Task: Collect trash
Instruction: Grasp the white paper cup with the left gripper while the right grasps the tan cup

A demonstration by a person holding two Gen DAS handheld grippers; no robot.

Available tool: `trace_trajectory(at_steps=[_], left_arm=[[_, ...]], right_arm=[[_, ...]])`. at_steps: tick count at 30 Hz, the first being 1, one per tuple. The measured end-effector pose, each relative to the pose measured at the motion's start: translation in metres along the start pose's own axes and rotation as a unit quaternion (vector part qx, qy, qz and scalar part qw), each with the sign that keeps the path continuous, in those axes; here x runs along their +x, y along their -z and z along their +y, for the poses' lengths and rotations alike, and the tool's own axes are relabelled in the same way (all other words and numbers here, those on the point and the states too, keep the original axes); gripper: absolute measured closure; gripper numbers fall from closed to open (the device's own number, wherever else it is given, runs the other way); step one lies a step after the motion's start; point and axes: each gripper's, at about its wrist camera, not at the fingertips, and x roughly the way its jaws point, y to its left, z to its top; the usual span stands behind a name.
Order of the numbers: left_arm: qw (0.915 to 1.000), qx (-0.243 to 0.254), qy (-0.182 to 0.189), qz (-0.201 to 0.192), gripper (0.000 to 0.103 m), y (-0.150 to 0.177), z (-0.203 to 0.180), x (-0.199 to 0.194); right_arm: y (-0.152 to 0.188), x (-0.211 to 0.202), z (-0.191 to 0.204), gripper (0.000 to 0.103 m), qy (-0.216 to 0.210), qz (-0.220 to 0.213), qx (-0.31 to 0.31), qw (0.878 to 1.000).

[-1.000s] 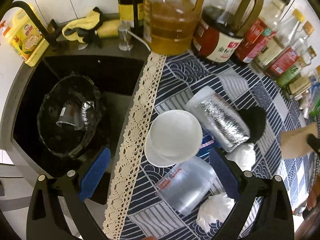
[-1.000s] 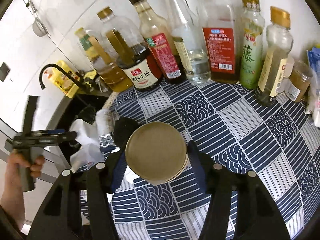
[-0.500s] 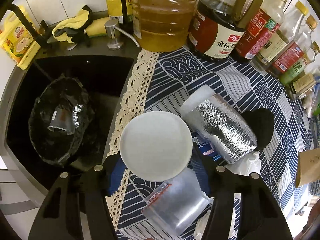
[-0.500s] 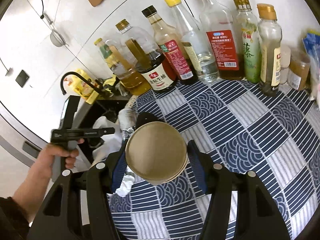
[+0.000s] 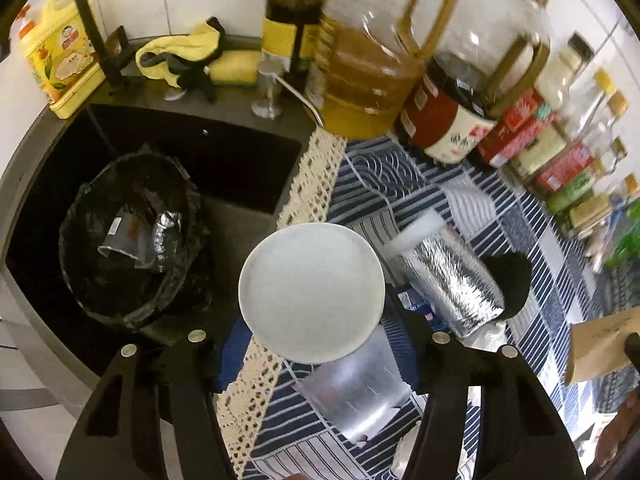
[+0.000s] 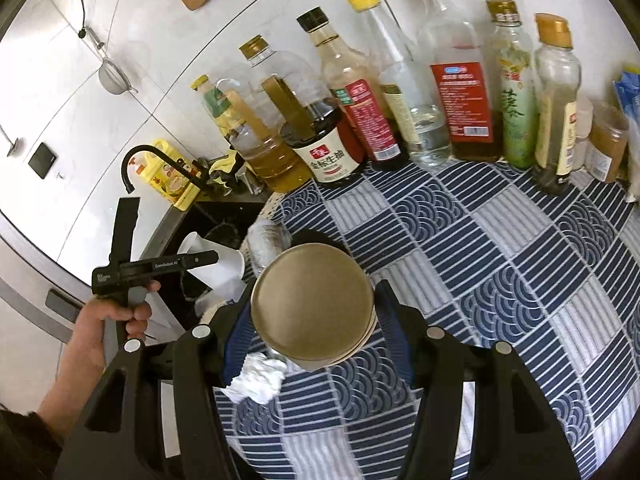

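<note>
White paper cup [image 5: 312, 294], pinched base-outward in left gripper [image 5: 316, 344]; black-lined bin [image 5: 132, 240] in sink lies left, nearer this hand. Brown cup [image 6: 314, 306] clamped in right gripper [image 6: 316, 332], farther.

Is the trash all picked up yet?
Not yet. Some wrappers already lie in the black trash bag. The left gripper holds a white cup; the right gripper holds a brown cup. The foil pouch and crumpled tissue remain.
</note>
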Motion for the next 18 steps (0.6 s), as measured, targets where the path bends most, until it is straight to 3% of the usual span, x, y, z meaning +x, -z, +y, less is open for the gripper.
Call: trace_trajectory(at_steps=[18], left_arm=[[0.9971,0.01,0.071,-0.026,0.044,-0.017,0.095,-0.023]], right_arm=[[-0.023,0.054,0.135,0.045,0.009,0.01,-0.035,0.999]])
